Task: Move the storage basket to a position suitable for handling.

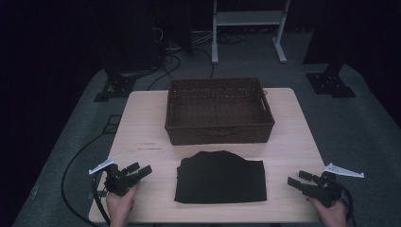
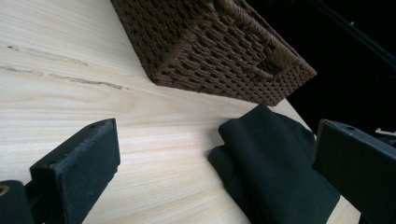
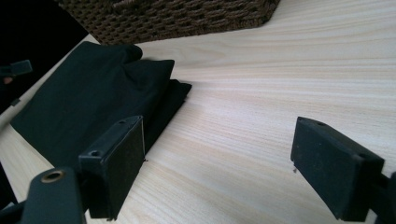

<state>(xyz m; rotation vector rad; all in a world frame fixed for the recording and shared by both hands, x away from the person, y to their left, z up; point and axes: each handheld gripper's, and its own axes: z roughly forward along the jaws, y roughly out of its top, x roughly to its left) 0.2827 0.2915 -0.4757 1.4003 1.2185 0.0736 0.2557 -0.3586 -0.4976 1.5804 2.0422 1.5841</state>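
A folded black cloth (image 1: 220, 176) lies flat on the wooden table (image 1: 293, 137), just in front of a brown wicker basket (image 1: 218, 112). My left gripper (image 1: 141, 169) rests near the table's front left corner, held in a hand, jaws wide apart and pointing right toward the cloth (image 2: 275, 158), with nothing between them. My right gripper (image 1: 299, 179) sits at the front right, also in a hand, jaws open and empty, pointing left at the cloth (image 3: 93, 100). Both stand a short way off the cloth. The basket (image 2: 219, 42) looks empty inside.
Bare tabletop lies on both sides of the cloth and beside the basket (image 3: 173, 16). Behind the table stand dark stand bases (image 1: 331, 85), a white frame (image 1: 248, 28) and cables on grey floor. A cable loops off the table's left edge.
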